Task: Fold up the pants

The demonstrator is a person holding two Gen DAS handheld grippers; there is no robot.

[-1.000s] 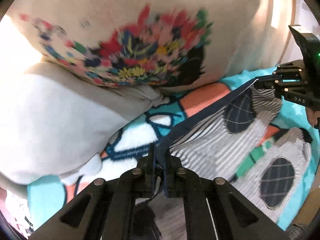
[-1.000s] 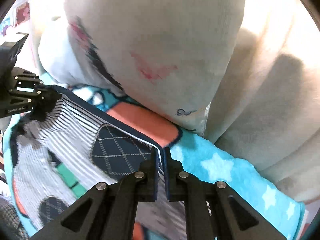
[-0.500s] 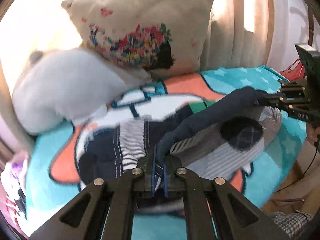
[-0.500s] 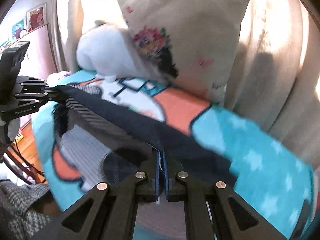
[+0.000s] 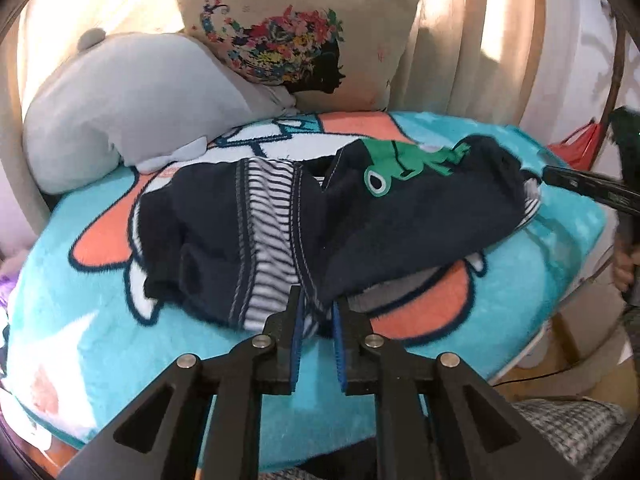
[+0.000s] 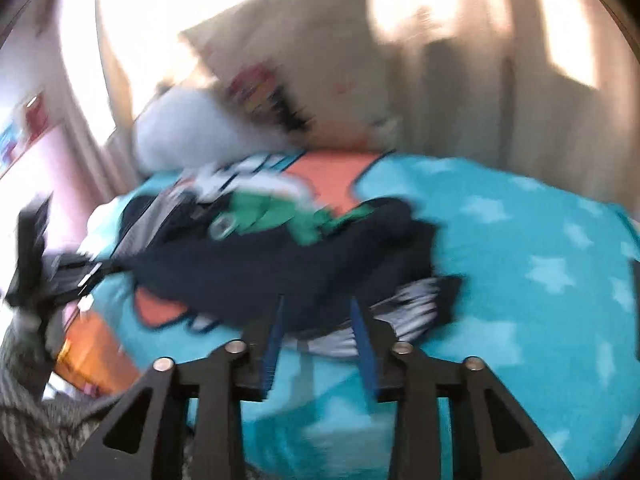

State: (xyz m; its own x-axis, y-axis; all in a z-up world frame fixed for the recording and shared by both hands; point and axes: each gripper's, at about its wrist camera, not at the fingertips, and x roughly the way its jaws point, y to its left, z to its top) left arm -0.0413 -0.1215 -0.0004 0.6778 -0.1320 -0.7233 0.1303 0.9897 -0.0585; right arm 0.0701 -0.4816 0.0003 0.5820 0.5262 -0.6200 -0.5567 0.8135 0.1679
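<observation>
Now that the waistband edge has been carried back over the legs, the pants (image 5: 400, 216) lie doubled on the turquoise blanket (image 5: 80, 320). Both the left gripper (image 5: 316, 312) and right gripper (image 6: 318, 316) are opening their jaws, letting the cloth go; this fold looks finished.

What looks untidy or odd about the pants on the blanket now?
The pants lie folded over but bunched on the blanket. On their left part the striped lining and seams show. A striped edge sticks out from under the dark top layer.
</observation>
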